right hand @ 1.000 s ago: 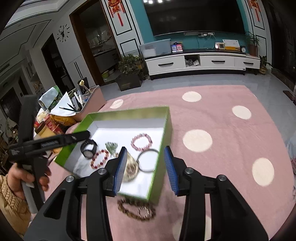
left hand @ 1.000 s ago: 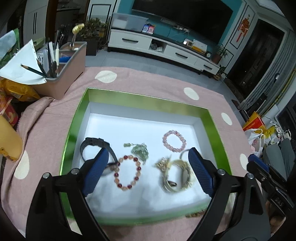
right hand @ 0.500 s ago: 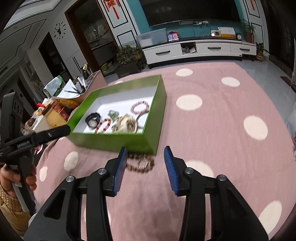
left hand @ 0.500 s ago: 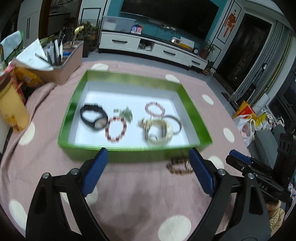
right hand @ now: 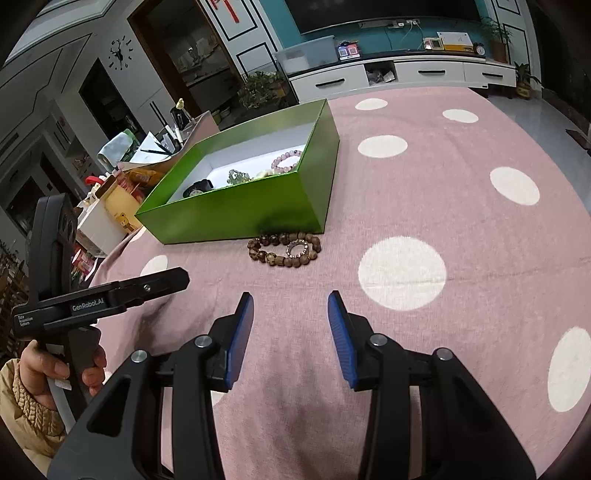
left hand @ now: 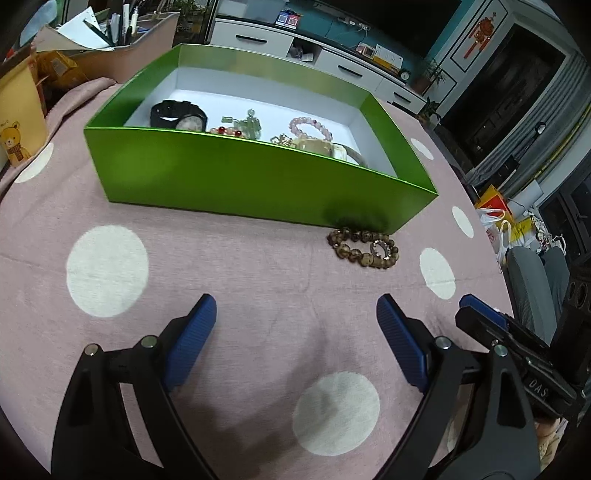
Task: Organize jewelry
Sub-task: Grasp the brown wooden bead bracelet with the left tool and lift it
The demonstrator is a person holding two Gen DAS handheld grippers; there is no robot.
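A green box [left hand: 236, 173] [right hand: 236, 214] stands on the pink dotted cloth. Inside lie a black watch [left hand: 177, 112] [right hand: 197, 188], a pink bead bracelet [left hand: 310, 125] [right hand: 286, 162], a red bead bracelet [left hand: 225, 131], a green charm [left hand: 247, 123] and a gold watch [left hand: 325, 146]. A brown bead bracelet [left hand: 364, 249] [right hand: 284, 249] with a small sparkly ring [right hand: 297, 247] lies on the cloth against the box's near wall. My left gripper [left hand: 295, 325] hovers open and empty before the box. My right gripper [right hand: 290, 321] is partly open and empty, just short of the brown bracelet.
A pink organiser with pens [left hand: 147, 33] and a yellow bear container [left hand: 18, 118] stand left of the box. A hand [right hand: 55, 369] holds the left gripper's handle. The right gripper's tip [left hand: 484, 314] shows at the cloth's right edge.
Both grippers have drawn back from above the box and sunk toward the cloth. The box interior is now seen at a shallow angle. Neither gripper's opening has changed.
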